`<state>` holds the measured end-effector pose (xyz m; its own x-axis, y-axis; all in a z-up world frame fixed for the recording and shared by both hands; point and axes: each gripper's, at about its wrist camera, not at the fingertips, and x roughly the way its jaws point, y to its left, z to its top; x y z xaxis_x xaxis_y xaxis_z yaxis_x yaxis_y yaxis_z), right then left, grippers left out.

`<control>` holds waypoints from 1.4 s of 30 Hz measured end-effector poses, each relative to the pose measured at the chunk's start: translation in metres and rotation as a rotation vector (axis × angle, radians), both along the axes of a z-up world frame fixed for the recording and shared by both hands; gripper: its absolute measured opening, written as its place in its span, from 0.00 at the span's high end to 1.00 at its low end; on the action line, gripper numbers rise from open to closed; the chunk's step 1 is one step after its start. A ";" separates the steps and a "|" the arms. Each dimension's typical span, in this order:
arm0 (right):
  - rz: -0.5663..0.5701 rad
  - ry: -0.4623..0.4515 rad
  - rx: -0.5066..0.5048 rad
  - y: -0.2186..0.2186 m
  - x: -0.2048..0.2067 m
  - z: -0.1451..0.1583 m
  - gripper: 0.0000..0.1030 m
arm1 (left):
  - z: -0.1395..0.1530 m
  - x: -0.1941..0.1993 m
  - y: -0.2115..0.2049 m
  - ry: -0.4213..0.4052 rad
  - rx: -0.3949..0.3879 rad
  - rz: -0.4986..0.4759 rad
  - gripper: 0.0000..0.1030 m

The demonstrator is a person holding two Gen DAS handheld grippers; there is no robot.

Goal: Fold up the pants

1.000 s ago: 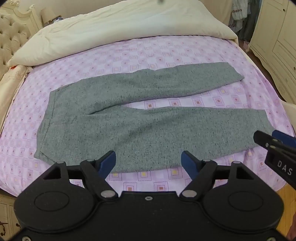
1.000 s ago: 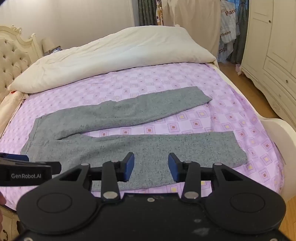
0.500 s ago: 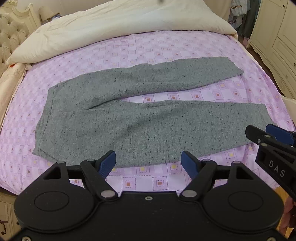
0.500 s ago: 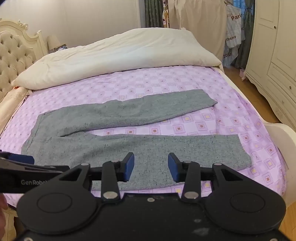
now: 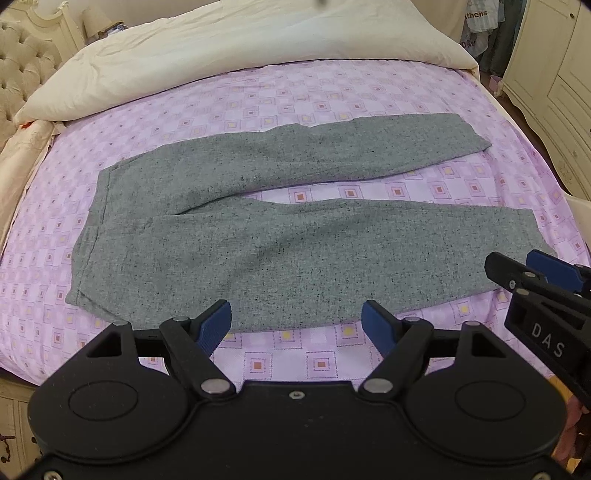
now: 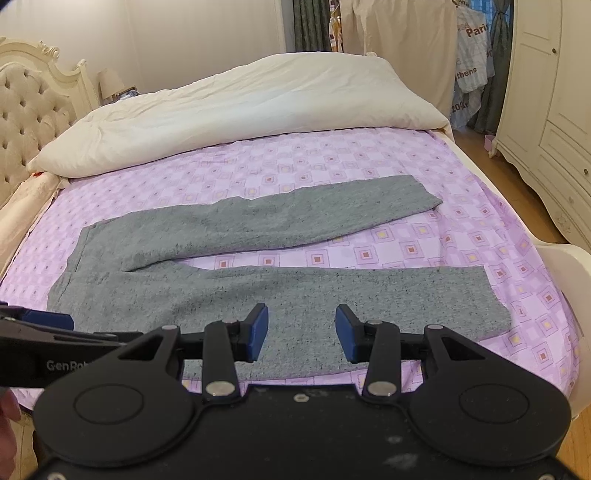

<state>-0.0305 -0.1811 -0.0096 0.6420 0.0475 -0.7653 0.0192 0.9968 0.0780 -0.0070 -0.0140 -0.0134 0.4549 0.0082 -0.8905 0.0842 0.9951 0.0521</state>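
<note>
Left wrist view: both left claw [image 5: 296, 320] and right claw [image 6: 300, 328] gape empty above soft, limp grey knit pants [image 5: 280, 236], best pinched at hem corners.

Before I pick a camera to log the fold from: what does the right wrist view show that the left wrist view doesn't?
Only the right wrist view shows the wall, the curtains and the whole headboard. Only the left wrist view shows the right gripper from the side, beside the near leg's hem. Both show the grey pants spread flat, legs apart, on the purple bedsheet, the cream duvet, and open, empty jaws.
</note>
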 end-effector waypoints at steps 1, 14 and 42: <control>0.002 0.003 0.001 0.000 0.000 0.000 0.58 | 0.000 0.000 0.000 0.001 -0.001 0.002 0.24; 0.017 0.014 0.010 0.000 0.001 -0.003 0.58 | 0.002 0.001 0.000 -0.007 0.004 0.000 0.24; 0.040 0.028 0.025 0.004 0.004 -0.006 0.58 | -0.001 0.004 0.003 0.005 -0.003 0.009 0.24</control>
<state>-0.0266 -0.1776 -0.0156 0.6173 0.0919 -0.7813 -0.0183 0.9946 0.1026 -0.0032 -0.0107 -0.0144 0.4503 0.0095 -0.8928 0.0752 0.9960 0.0485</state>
